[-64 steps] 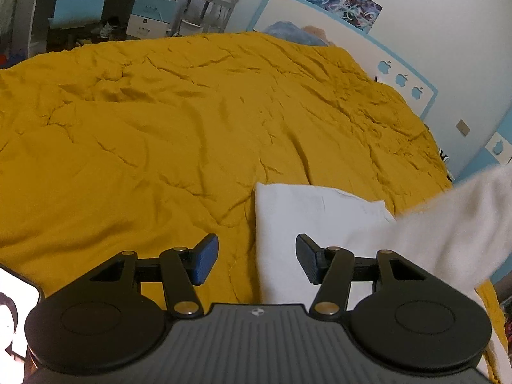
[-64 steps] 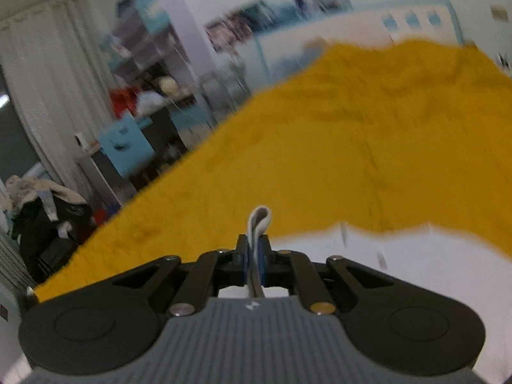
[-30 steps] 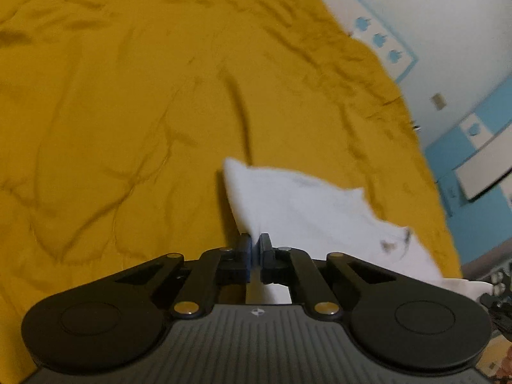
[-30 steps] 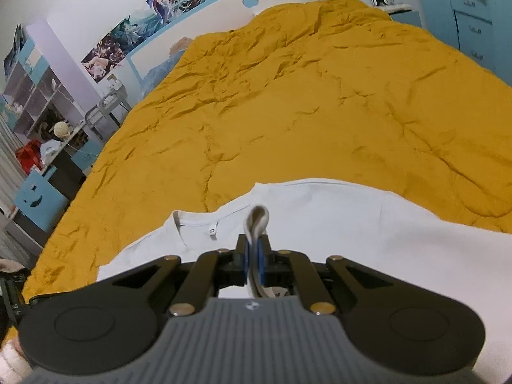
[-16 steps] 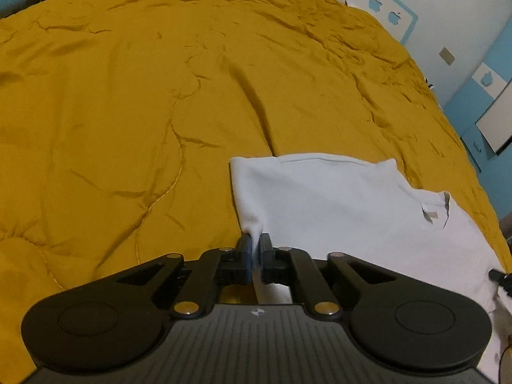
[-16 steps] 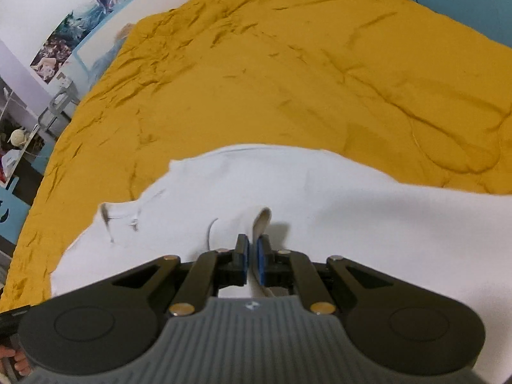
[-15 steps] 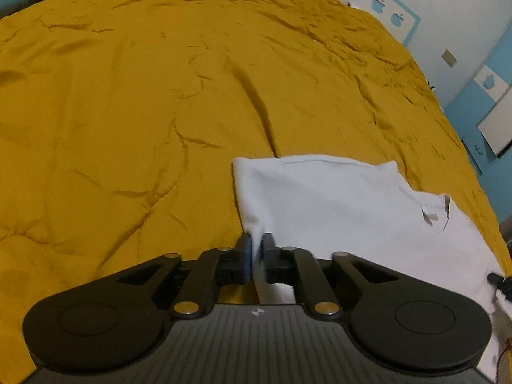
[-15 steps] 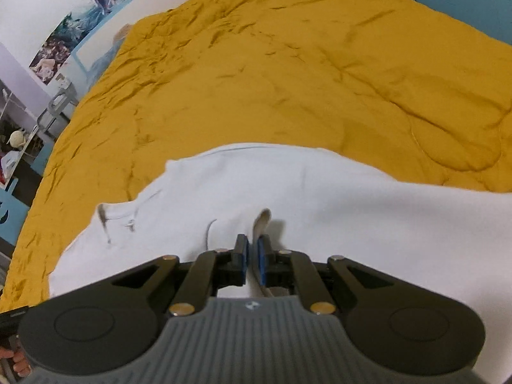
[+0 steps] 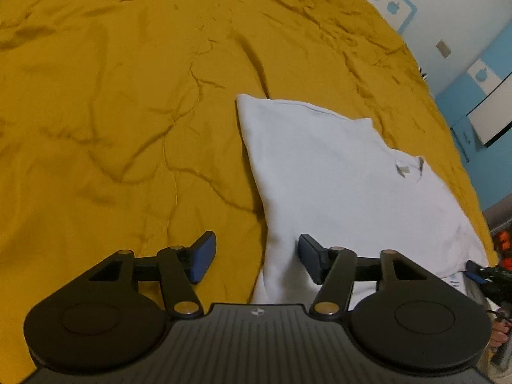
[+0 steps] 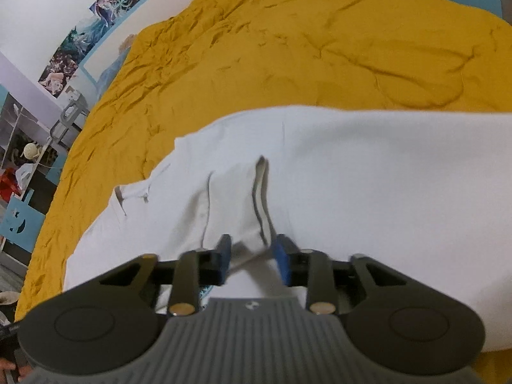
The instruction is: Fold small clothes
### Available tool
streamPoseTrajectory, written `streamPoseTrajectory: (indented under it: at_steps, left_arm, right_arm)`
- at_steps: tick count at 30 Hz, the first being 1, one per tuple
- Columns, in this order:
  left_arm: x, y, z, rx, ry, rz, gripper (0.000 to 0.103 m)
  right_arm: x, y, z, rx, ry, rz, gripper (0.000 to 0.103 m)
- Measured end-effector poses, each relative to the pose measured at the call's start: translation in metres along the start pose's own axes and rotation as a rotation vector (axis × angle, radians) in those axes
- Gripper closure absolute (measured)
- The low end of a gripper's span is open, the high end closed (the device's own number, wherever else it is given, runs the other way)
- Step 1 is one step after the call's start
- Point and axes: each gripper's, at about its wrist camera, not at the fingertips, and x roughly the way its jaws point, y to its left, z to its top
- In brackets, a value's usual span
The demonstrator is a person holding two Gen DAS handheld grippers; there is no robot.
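Opening both grippers over the white shirt [image 9: 336,176] lying flat on the yellow bedspread [image 9: 112,112], you risk the right gripper [image 10: 252,260], jaws parting with a raised fold between them, dragging cloth and rumpling it, while the left gripper [image 9: 254,257] spreads wide astride the shirt's edge.

A small white cotton T-shirt [image 9: 336,176] lies spread flat on the mustard-yellow quilted bed cover [image 9: 112,112], its round neckline and inside label facing up toward one end. One long edge lies straight and folded under. Near the hem a raised fold of fabric stands up in soft ridges [image 10: 256,198]
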Motion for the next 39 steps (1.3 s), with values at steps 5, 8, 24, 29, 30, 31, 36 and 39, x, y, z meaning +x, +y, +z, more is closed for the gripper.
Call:
streamPoseTrajectory:
  at_steps: [5, 8, 24, 29, 30, 31, 36, 39]
  left_arm:
    - [-0.007, -0.011, -0.009, 0.073, -0.035, 0.019, 0.1]
    - [-0.01, -0.015, -0.007, 0.093, -0.057, 0.086, 0.103]
    - [-0.05, -0.013, -0.016, 0.03, -0.108, 0.038, 0.086]
    - [-0.077, -0.056, -0.021, 0.111, -0.164, 0.03, 0.072]
    - [-0.082, -0.067, -0.023, 0.123, -0.173, 0.033, 0.068]
    - [-0.087, -0.079, -0.026, 0.137, -0.184, 0.038, 0.063]
    - [-0.099, -0.132, -0.052, 0.201, -0.247, 0.058, 0.046]
    - [-0.098, -0.15, -0.073, 0.217, -0.266, 0.061, 0.044]
  right_arm:
    - [-0.013, 0.006, 0.001, -0.001, -0.035, 0.013, 0.102]
    - [-0.039, 0.018, 0.001, -0.025, -0.092, 0.056, 0.102]
    - [-0.044, 0.017, -0.016, -0.146, -0.093, -0.172, 0.098]
    - [-0.112, 0.004, -0.006, -0.148, -0.173, -0.157, 0.087]
    - [-0.129, -0.002, -0.006, -0.148, -0.19, -0.155, 0.078]
    - [-0.143, -0.007, -0.005, -0.147, -0.204, -0.157, 0.075]
    - [-0.215, -0.045, 0.0, -0.13, -0.242, -0.193, 0.066]
    - [-0.253, -0.068, 0.001, -0.119, -0.264, -0.224, 0.058]
